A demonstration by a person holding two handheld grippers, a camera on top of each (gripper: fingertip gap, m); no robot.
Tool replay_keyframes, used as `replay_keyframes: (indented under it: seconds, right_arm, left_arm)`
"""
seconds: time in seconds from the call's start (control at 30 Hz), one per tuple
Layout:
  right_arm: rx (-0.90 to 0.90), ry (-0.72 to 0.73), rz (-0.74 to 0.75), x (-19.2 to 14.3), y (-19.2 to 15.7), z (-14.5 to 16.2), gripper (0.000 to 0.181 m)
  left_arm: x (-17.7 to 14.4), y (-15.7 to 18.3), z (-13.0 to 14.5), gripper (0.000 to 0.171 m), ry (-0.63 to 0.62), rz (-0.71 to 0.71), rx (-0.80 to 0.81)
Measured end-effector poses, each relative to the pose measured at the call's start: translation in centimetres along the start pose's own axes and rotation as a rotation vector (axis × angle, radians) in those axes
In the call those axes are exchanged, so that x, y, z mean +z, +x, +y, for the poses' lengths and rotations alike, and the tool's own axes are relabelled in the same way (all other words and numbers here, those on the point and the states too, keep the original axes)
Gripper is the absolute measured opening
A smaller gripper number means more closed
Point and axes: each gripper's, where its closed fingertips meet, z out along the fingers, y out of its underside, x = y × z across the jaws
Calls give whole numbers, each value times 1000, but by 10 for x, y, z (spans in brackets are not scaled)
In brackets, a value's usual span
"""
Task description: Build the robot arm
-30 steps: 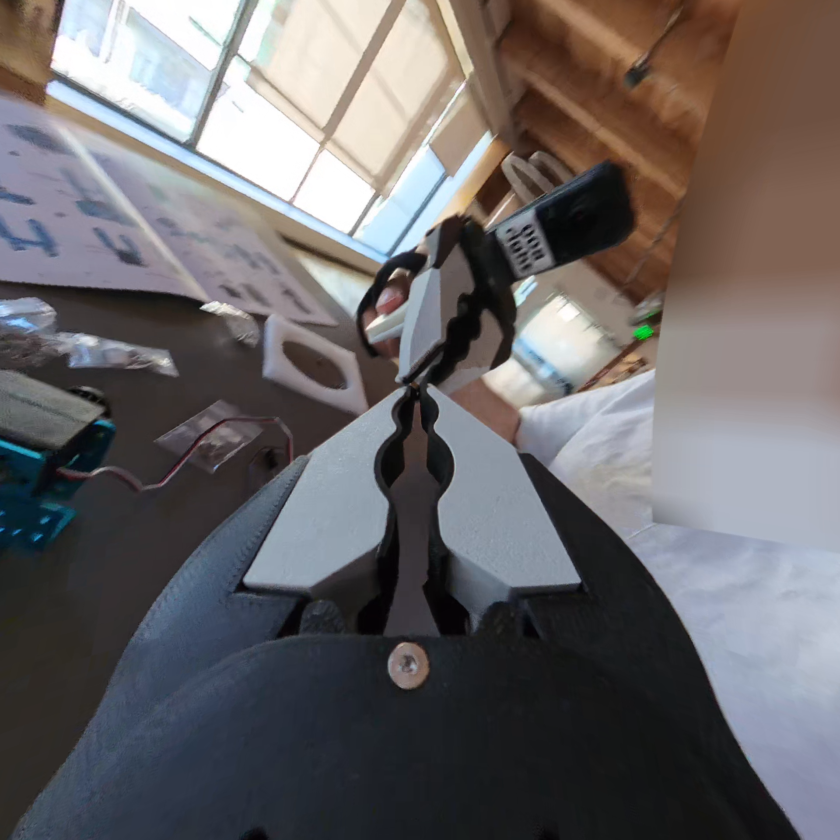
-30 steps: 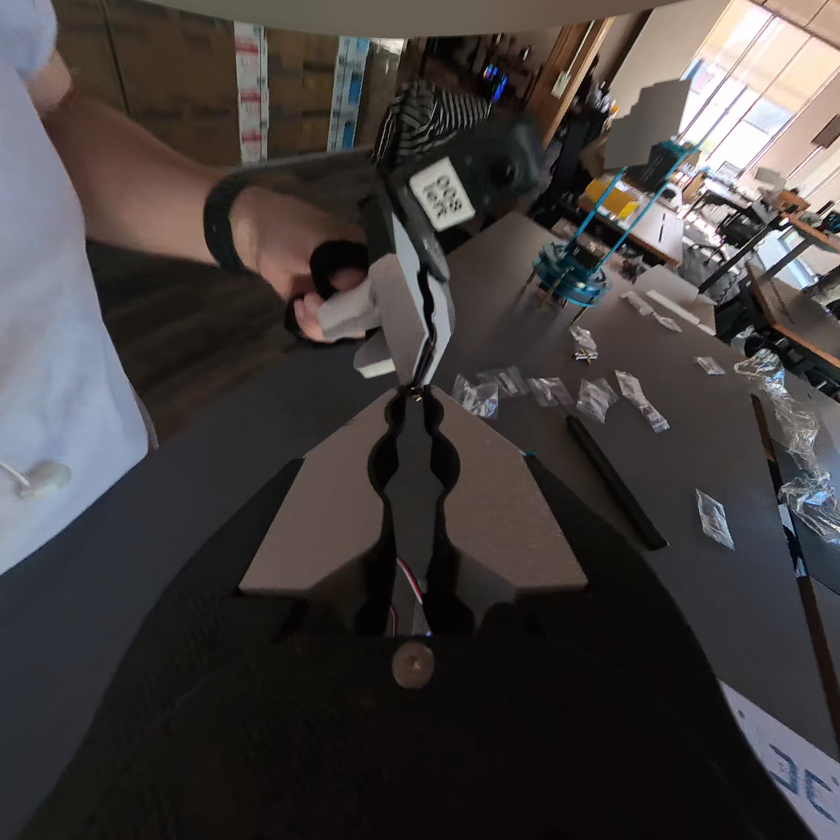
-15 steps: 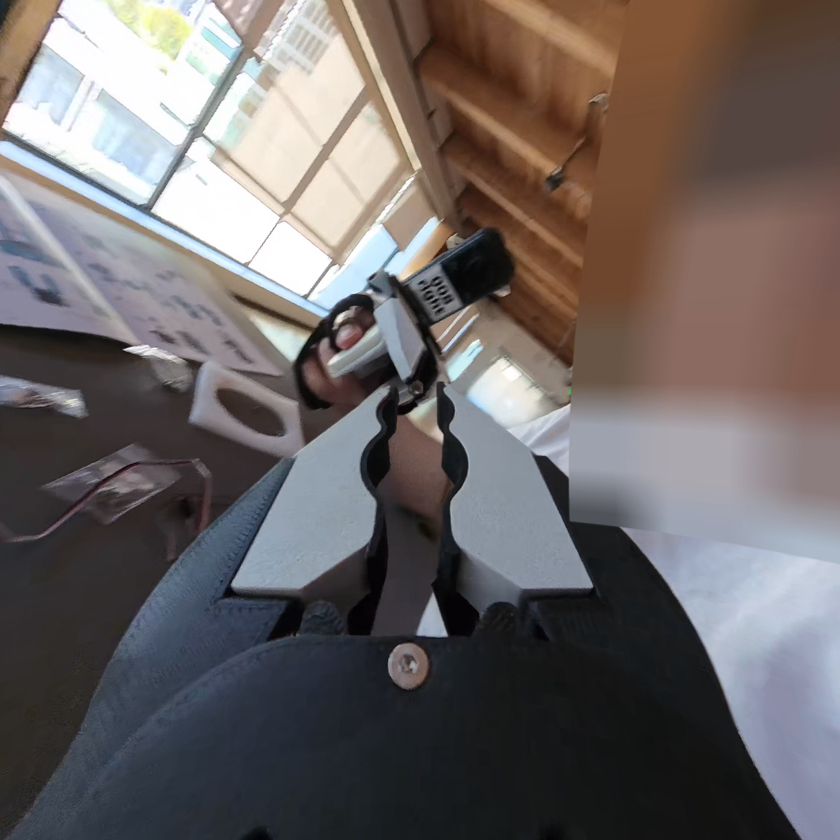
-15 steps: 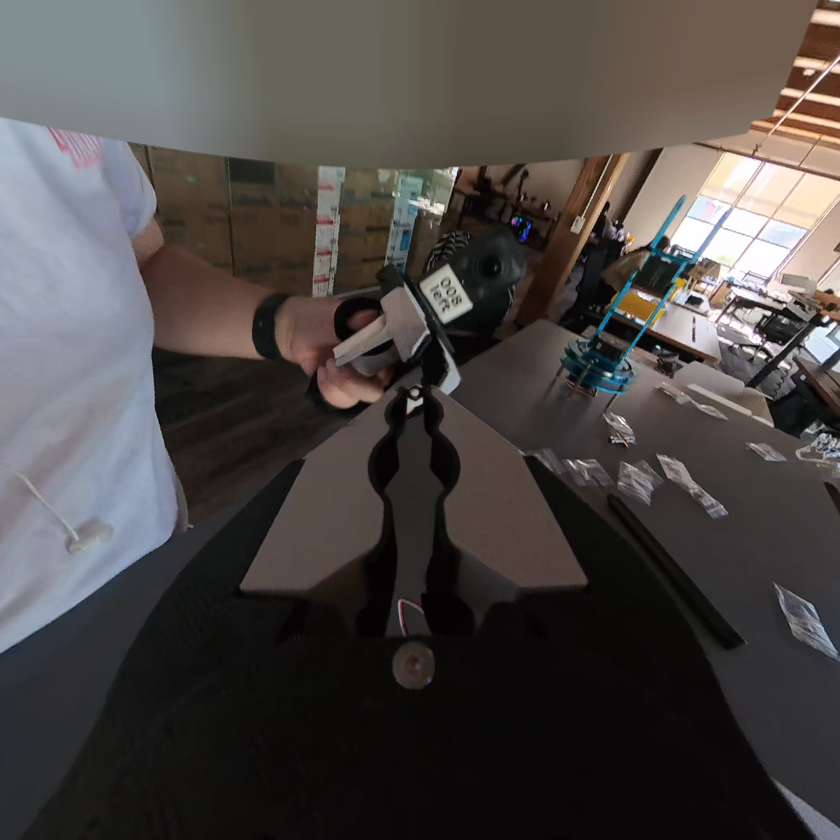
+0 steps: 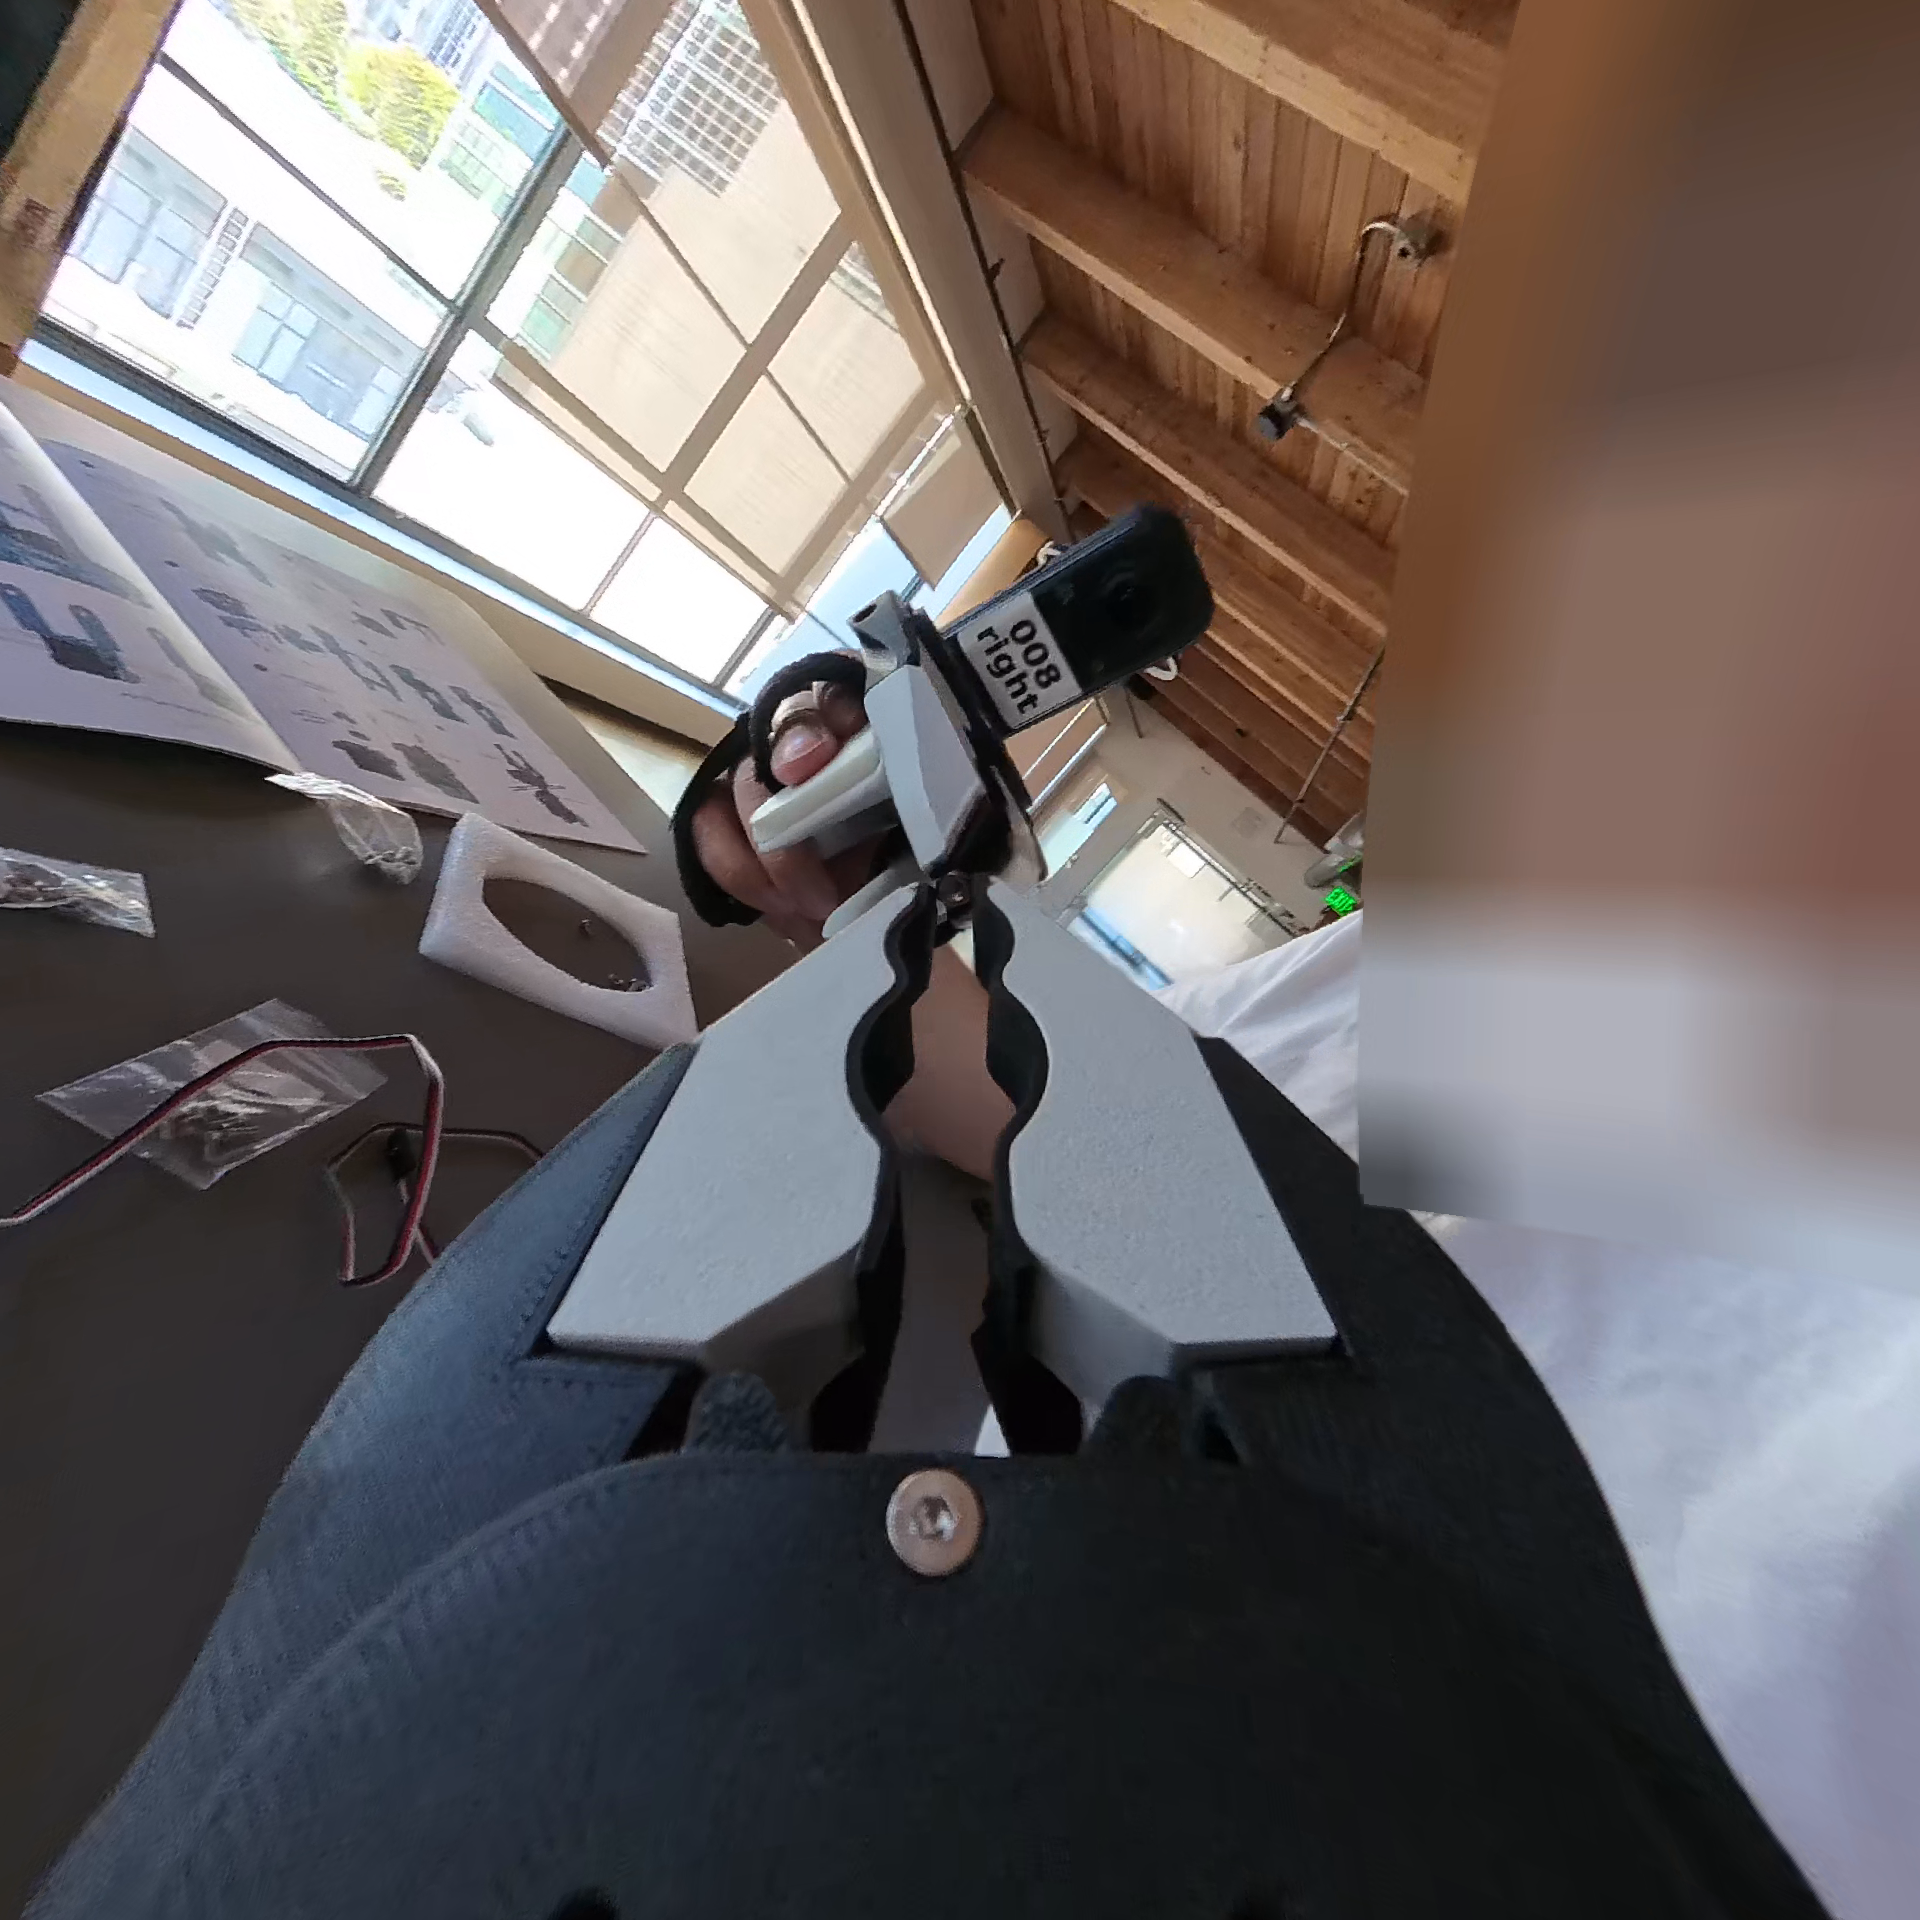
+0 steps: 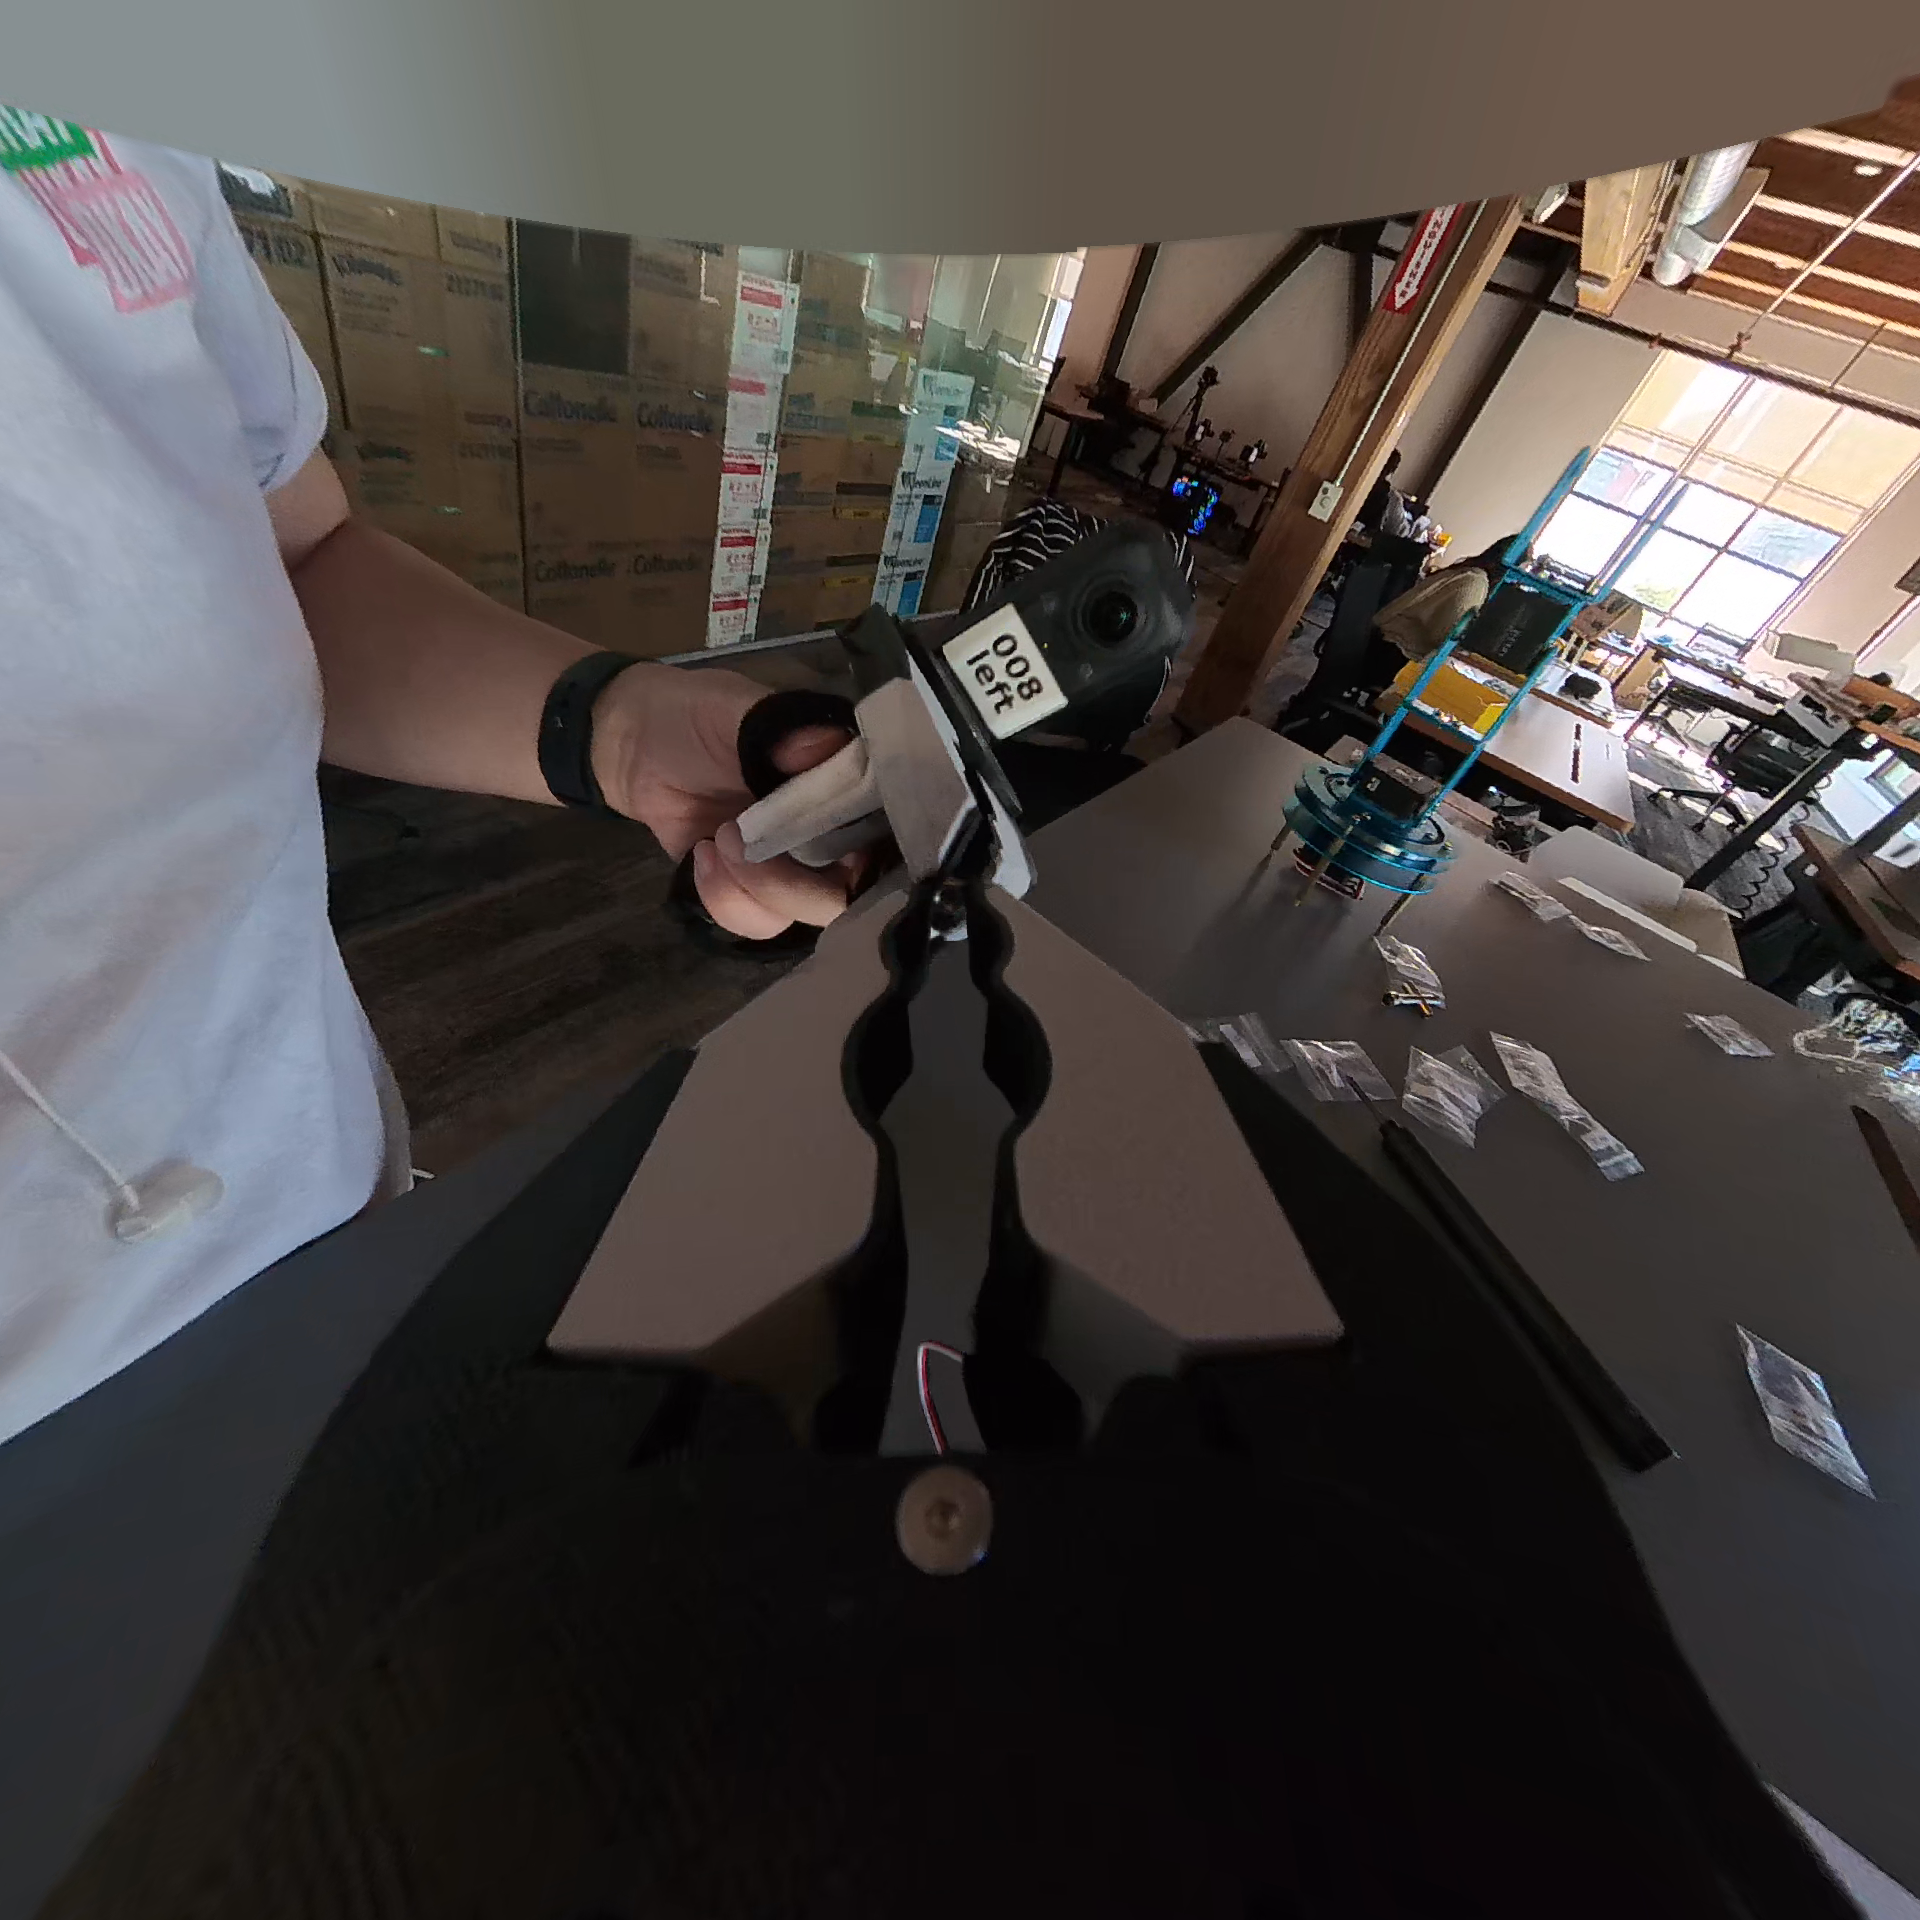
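Small metal part [image 6: 945,920] sits at 12 o'clock between the right gripper [image 6: 945,904] tips, which pinch it. The left gripper [image 5: 951,920] meets it tip to tip, jaws narrowly apart; whether they press it, I cannot tell. Only the left view shows a white foam frame [image 5: 561,935] at 10 o'clock and a printed sheet [image 5: 260,644] (text blurred). Only the right shows a blue round assembly [image 6: 1371,821] at 2 o'clock and labelled cardboard boxes [image 6: 623,447].

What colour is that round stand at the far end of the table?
Blue. The round stand, with its thin upright rods, shows best in the right wrist view, on the grey table.
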Motion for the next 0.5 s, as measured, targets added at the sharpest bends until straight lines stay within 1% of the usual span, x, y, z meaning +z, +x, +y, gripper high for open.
replay_keyframes:
  seconds: [0.03, 0.1, 0.13, 0.2, 0.27, 0.3, 0.37, 0.43, 0.5]
  right_arm:
    - [-6, -11, 4, 0, 0, 0, 6]
    - [-21, -30, 43, -2, 4, -1, 6]
    - [-23, -46, 68, -3, 7, -1, 6]
    - [-18, -92, 133, -8, 15, 2, 6]
    - [-1, -162, 207, -13, 21, 13, 6]
    - [16, -204, 256, -17, 25, 22, 6]
    - [59, -272, 340, -20, 29, 38, 6]
    - [123, -317, 398, -19, 26, 52, 6]
    - [175, -369, 460, -15, 24, 66, 6]
  left_arm:
    - [-1, 0, -1, 8, -1, -11, 11]
    - [-9, -5, -6, 32, -9, -70, 58]
    - [-21, -12, -11, 33, -28, -128, 113]
    - [-44, -37, -22, 38, -76, -292, 281]
    - [-67, -67, -33, 56, -158, -439, 455]
    - [-75, -82, -34, 62, -221, -473, 513]
    - [-84, -108, -27, 74, -376, -473, 571]
    - [-86, -124, -22, 77, -513, -409, 642]
    - [-82, -134, -26, 86, -623, -330, 749]
